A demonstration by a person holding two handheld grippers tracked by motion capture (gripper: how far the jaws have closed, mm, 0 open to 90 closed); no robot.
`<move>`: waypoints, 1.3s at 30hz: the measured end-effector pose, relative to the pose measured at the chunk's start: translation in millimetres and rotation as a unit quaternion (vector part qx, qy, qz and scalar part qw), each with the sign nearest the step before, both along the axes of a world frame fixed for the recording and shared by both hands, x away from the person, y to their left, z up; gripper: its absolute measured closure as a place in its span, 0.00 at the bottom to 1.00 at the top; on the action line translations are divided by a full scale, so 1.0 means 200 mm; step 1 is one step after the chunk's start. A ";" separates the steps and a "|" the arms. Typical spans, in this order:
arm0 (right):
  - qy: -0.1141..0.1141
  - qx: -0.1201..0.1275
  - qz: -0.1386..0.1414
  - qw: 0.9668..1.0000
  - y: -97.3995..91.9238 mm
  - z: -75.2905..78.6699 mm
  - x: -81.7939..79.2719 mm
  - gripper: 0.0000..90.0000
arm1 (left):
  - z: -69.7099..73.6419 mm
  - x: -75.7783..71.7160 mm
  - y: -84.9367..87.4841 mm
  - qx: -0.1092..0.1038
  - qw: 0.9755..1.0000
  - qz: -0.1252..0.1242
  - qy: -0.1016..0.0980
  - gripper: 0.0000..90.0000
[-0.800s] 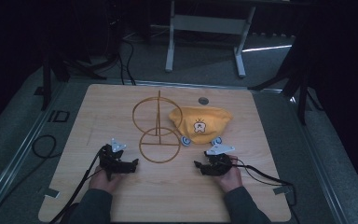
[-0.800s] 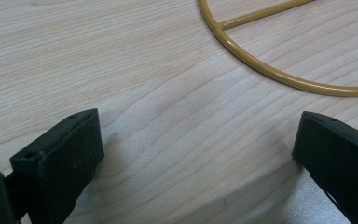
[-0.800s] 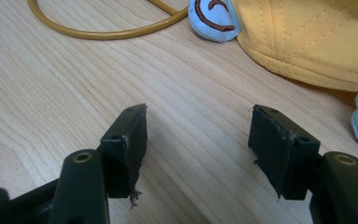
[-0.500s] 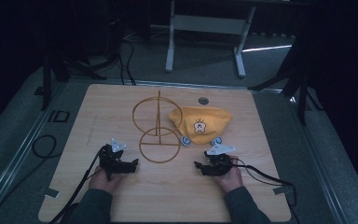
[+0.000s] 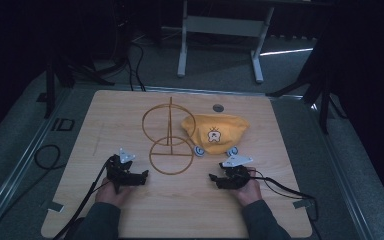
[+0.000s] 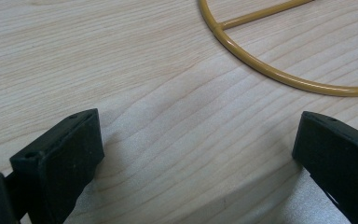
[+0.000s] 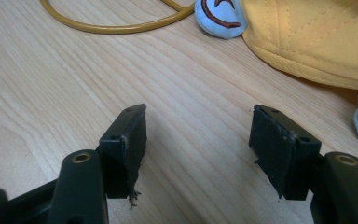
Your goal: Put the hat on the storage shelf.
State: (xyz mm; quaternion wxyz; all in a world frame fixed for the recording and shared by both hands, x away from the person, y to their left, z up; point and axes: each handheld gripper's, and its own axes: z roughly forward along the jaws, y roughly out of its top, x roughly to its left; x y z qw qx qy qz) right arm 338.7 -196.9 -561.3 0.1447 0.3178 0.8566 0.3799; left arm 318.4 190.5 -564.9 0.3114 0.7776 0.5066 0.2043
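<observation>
Nothing moved since before: left gripper (image 5: 141, 176) and right gripper (image 5: 215, 178) resting on table (image 5: 280, 210), jaws wide and empty, yellow cap (image 5: 215, 131) beside wire stand (image 5: 170, 145), untouched, so pickup not begun.

The room is dark. A light wooden table (image 5: 130, 220) sits on a grey floor (image 5: 215, 80). A white metal stand (image 5: 220, 30) is behind it, and black cables (image 5: 135, 65) lie about.
</observation>
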 end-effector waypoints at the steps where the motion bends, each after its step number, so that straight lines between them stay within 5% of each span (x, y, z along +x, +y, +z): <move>1: 0.001 -0.001 0.001 1.000 0.00 0.00 0.00 0.40 | 0.00 0.00 0.00 0.000 1.000 0.000 0.000 0.02; 16: 0.004 -0.006 0.005 1.000 0.00 0.01 0.00 0.41 | 0.00 0.00 0.00 0.000 1.000 0.000 0.000 0.02; 25: 0.005 -0.032 0.008 0.999 -0.02 0.04 0.02 0.57 | 0.00 0.00 0.00 0.000 1.000 0.000 0.001 0.02; 33: -0.009 -0.054 -0.012 0.998 -0.07 0.08 0.08 0.56 | 0.00 0.00 0.00 0.000 1.000 -0.001 0.001 0.02; 39: -0.011 -0.064 -0.052 0.997 -0.16 0.09 0.15 0.48 | 0.00 0.00 0.00 0.000 1.000 0.000 0.001 0.02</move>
